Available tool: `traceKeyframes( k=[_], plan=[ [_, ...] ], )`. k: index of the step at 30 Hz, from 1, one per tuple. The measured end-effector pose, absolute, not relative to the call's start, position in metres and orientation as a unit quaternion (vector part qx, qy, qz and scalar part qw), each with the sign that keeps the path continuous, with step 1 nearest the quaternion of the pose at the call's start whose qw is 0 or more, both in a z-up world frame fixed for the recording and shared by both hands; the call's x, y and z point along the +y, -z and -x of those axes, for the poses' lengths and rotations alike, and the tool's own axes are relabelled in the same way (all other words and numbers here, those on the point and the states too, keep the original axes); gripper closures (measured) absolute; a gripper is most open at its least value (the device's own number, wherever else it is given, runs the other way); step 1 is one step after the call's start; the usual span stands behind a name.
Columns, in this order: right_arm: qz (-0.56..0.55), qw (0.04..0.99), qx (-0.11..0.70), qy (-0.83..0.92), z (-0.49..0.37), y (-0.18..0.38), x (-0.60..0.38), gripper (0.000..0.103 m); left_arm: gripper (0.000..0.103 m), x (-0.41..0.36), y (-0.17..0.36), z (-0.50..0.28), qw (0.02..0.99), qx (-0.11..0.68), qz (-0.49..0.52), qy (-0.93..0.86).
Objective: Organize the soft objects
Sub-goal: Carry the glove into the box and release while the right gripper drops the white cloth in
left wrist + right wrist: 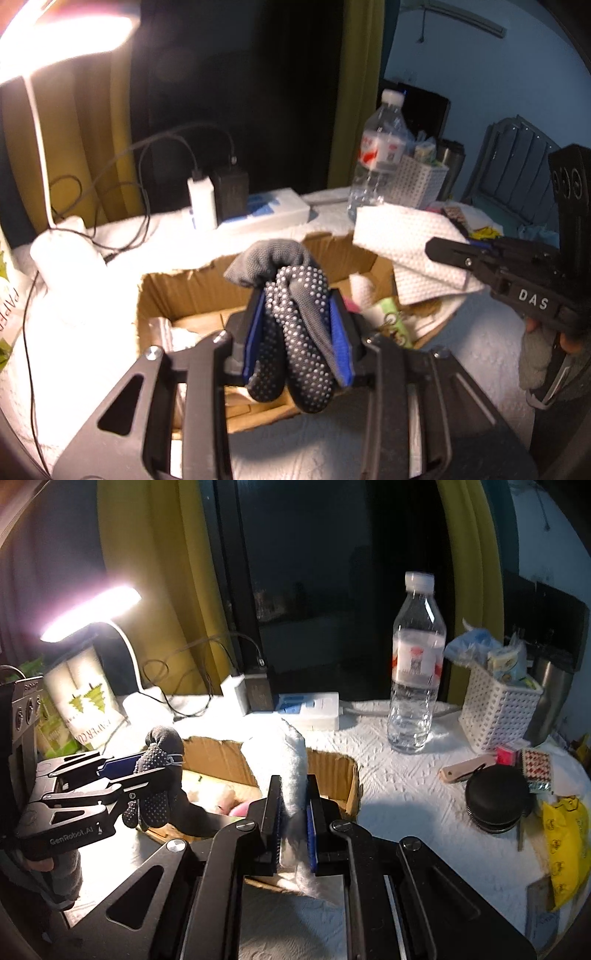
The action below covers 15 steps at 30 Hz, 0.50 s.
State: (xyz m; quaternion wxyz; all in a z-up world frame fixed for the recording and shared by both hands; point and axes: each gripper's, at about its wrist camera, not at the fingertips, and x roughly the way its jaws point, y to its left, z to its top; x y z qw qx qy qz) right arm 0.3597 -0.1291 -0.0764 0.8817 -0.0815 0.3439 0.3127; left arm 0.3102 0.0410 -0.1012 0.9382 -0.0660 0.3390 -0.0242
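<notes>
My left gripper (pixel 297 325) is shut on a grey glove with white grip dots (pixel 295 332) and holds it above the open cardboard box (pixel 177 291). My right gripper (pixel 293 812) is shut on a white textured cloth (pixel 291 768) and holds it over the box's right part (pixel 332 771). The right gripper with its cloth (pixel 406 243) shows at the right of the left wrist view. The left gripper with the glove (pixel 159 771) shows at the left of the right wrist view. Soft pale and pink items (pixel 221 801) lie inside the box.
A water bottle (pixel 413 664), white lattice basket (pixel 495 709), power strip (pixel 314 709) with chargers, lit desk lamp (pixel 92 613) and paper pack (pixel 85 701) stand behind the box. A black round case (pixel 498 801), yellow bag (pixel 565 849) and small items lie right.
</notes>
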Motion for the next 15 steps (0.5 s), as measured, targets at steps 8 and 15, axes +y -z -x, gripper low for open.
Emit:
traceKeyframes(
  k=[8,15],
  plan=[
    [0.082,0.873,0.369,-0.307,-0.368,0.091,-0.124,0.070,0.043,0.044,0.115,-0.320,0.928,0.363,0.080,0.020],
    [0.085,0.877,0.362,-0.303,-0.358,0.081,-0.124,0.069,0.043,0.043,0.104,-0.306,0.933,0.351,0.076,0.016]
  ],
)
